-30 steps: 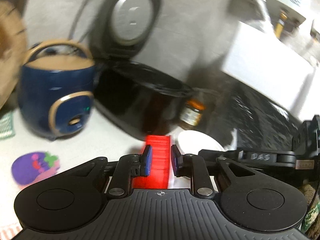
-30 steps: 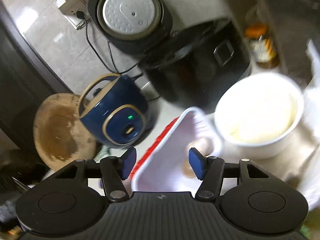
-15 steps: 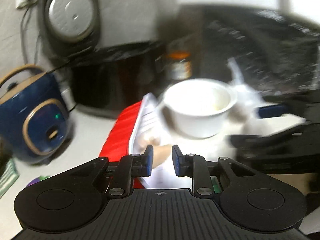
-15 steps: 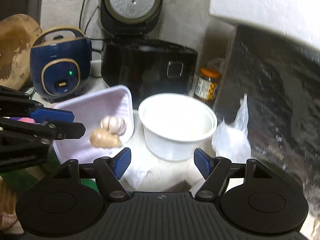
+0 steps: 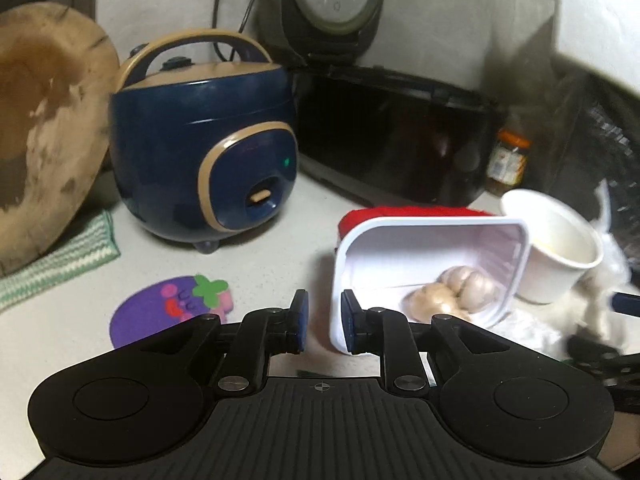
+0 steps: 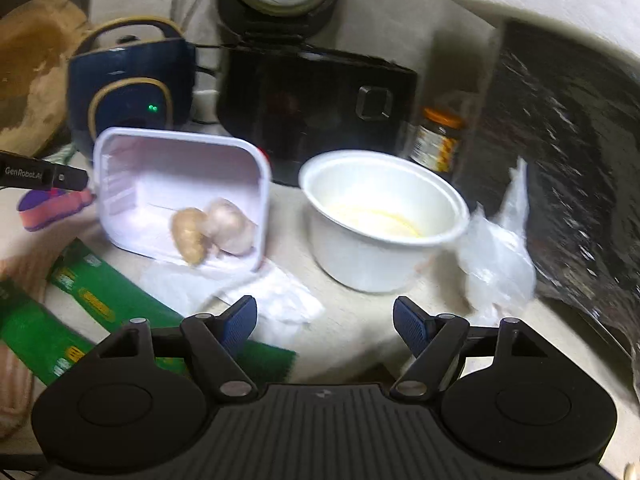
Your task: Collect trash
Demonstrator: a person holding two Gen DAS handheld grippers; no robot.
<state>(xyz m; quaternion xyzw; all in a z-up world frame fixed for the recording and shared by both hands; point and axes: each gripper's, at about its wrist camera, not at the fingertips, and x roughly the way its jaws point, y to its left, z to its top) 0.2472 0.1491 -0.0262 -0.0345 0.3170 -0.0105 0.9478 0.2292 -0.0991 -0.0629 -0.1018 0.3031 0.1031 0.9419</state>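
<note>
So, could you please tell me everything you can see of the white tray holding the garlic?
The white tray is a shallow rectangular foam-like dish with rounded corners and a raised rim. It sits tilted, one side propped up, its low edge on crumpled white paper. A garlic bulb and a tan lump lie in its low corner. The white bowl stands beside it.

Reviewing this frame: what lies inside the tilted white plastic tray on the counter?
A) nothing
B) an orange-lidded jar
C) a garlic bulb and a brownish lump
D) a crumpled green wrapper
C: both wrist views show a garlic bulb and a brownish lump lying together in the low corner of the white tray.
</note>
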